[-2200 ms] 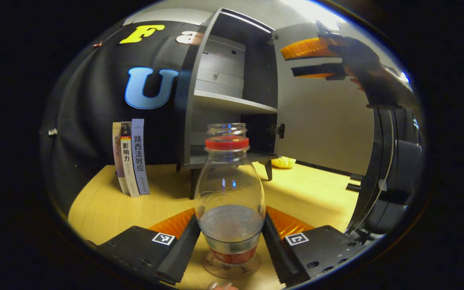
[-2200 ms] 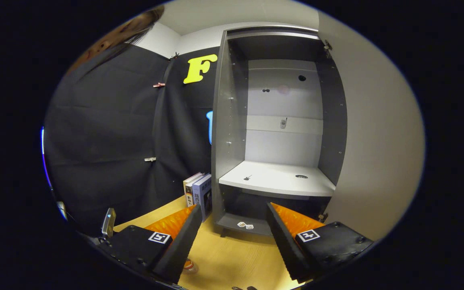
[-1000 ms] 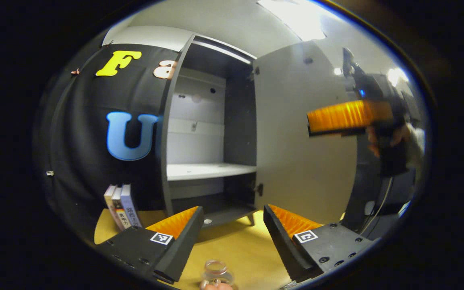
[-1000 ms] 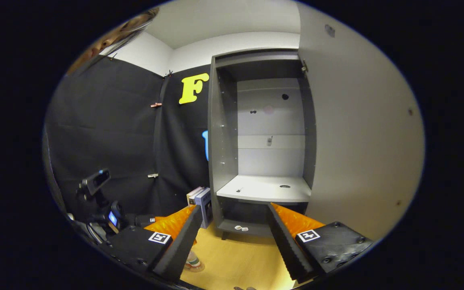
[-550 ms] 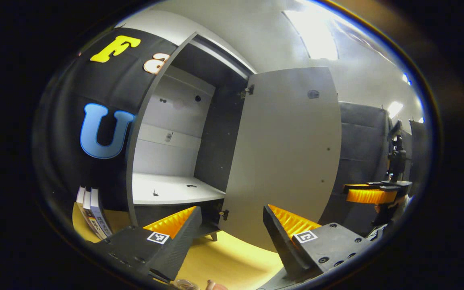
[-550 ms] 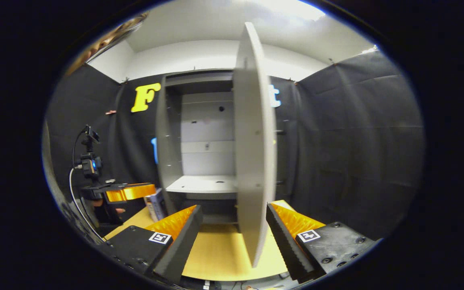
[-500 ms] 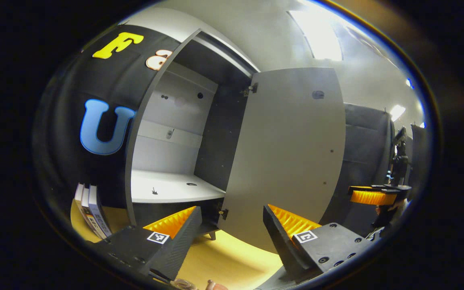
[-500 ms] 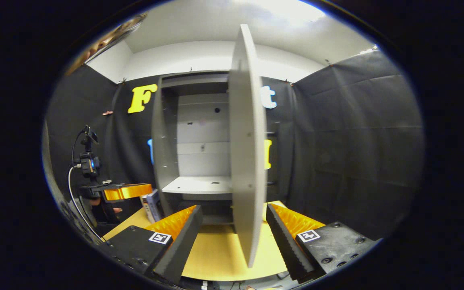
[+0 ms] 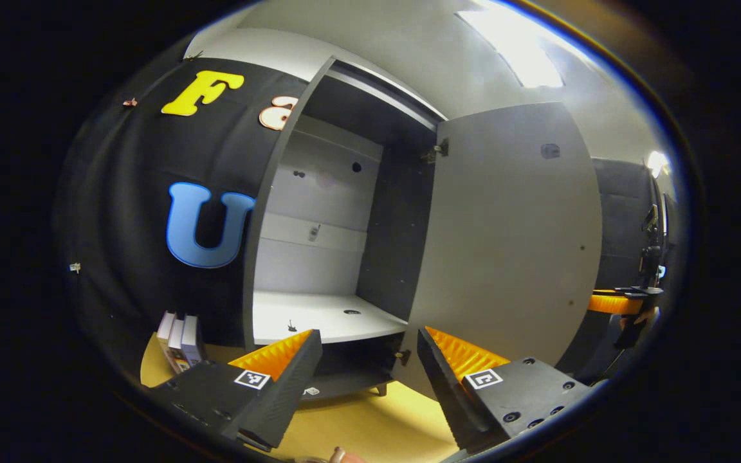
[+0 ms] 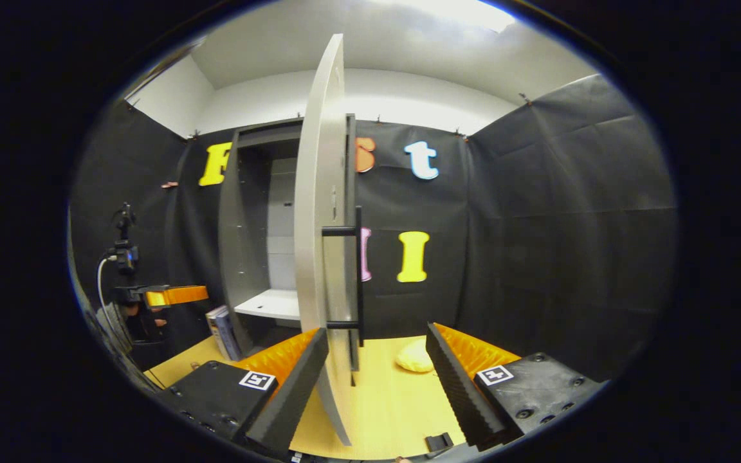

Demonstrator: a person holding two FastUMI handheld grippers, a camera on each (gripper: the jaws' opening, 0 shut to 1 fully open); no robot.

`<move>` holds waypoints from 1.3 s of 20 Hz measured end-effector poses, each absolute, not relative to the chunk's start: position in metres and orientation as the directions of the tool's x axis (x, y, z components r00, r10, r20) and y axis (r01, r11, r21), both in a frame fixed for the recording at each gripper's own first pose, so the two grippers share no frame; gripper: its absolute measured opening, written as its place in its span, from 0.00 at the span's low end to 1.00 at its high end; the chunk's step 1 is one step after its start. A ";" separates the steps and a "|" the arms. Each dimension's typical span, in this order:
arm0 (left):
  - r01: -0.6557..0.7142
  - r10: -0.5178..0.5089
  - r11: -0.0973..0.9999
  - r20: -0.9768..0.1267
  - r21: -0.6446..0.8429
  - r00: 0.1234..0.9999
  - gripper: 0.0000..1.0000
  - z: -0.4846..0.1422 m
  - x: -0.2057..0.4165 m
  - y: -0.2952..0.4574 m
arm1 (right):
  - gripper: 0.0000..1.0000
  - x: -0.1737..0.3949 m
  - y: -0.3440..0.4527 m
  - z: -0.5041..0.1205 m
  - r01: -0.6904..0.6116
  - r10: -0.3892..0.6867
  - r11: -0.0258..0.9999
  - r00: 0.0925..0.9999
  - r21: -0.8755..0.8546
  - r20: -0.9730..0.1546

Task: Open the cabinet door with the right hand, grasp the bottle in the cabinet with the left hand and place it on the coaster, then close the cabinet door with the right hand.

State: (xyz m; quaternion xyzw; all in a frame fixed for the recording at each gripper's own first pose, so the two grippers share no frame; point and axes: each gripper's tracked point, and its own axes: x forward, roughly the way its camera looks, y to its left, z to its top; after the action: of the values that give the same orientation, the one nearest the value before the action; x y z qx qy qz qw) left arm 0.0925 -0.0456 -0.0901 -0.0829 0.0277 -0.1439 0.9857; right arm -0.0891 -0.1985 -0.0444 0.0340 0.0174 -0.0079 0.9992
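Observation:
The grey cabinet [image 9: 319,257] stands with its door [image 9: 505,238] swung wide, and its white shelf [image 9: 319,318] is bare. My left gripper [image 9: 368,334] is open in front of the cabinet's lower part, holding nothing. In the right gripper view the door [image 10: 319,225] is seen edge-on, with its black bar handle [image 10: 358,276] on the outer face. My right gripper [image 10: 375,333] is open, its fingers on either side of the door's lower edge and the handle's foot, without touching them. The right gripper [image 9: 621,302] also appears far right in the left gripper view.
Books [image 10: 222,331] lean beside the cabinet on the wooden table [image 10: 383,399]. A yellow lump [image 10: 414,357] lies on the table right of the door. The left gripper [image 10: 174,294] and a camera stand [image 10: 123,251] are at the far left.
My left gripper has drawn back and up from the bottle, which has slid out of its view. My right gripper has swung round the door's edge to its outer side, bringing the handle into view.

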 end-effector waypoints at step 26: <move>0.188 -0.204 0.974 -0.134 -0.124 0.970 0.94 -0.098 0.028 0.070 | 0.97 -0.018 -0.017 -0.036 -0.273 0.274 0.942 0.962 0.198 0.023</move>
State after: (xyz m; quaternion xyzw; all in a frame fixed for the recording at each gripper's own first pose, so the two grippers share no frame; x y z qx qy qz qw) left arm 0.0278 0.0699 -0.0976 -0.0555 0.0733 -0.0991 0.9908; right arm -0.0176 -0.0166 -0.0361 0.1000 0.0026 0.1387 0.9853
